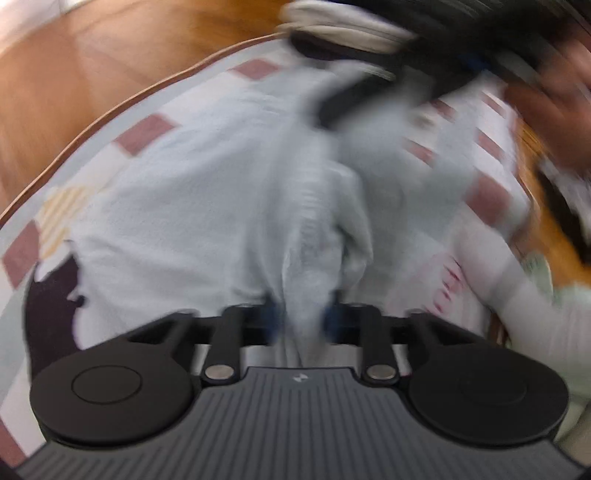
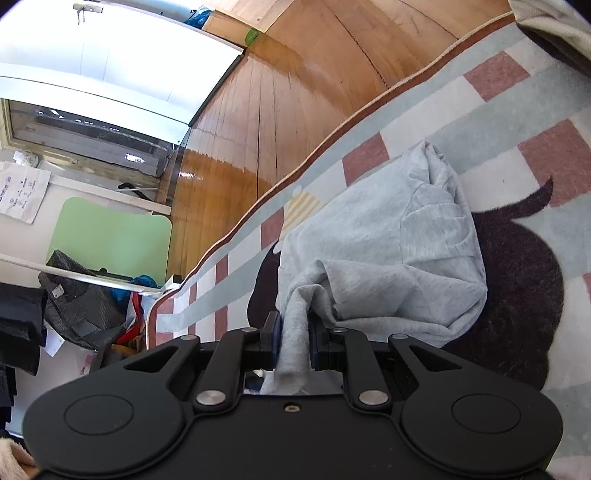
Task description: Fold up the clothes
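A light grey garment (image 1: 207, 206) lies spread on a checked rug (image 1: 147, 133), blurred in the left wrist view. My left gripper (image 1: 301, 321) is shut on a bunched fold of the grey garment. Across the cloth, at the top right of that view, the other black gripper (image 1: 354, 99) pinches the far end, with a hand (image 1: 554, 107) behind it. In the right wrist view my right gripper (image 2: 293, 336) is shut on a twisted edge of the grey garment (image 2: 388, 240), which trails up and away over the rug (image 2: 498, 74).
Wood floor (image 2: 258, 129) borders the rug's far edge. A stack of folded clothes (image 1: 343, 29) sits at the rug's top edge. A person's white sleeve (image 1: 535, 314) is at the right. A green panel (image 2: 107, 236), bags (image 2: 85, 306) and clutter stand beyond the floor.
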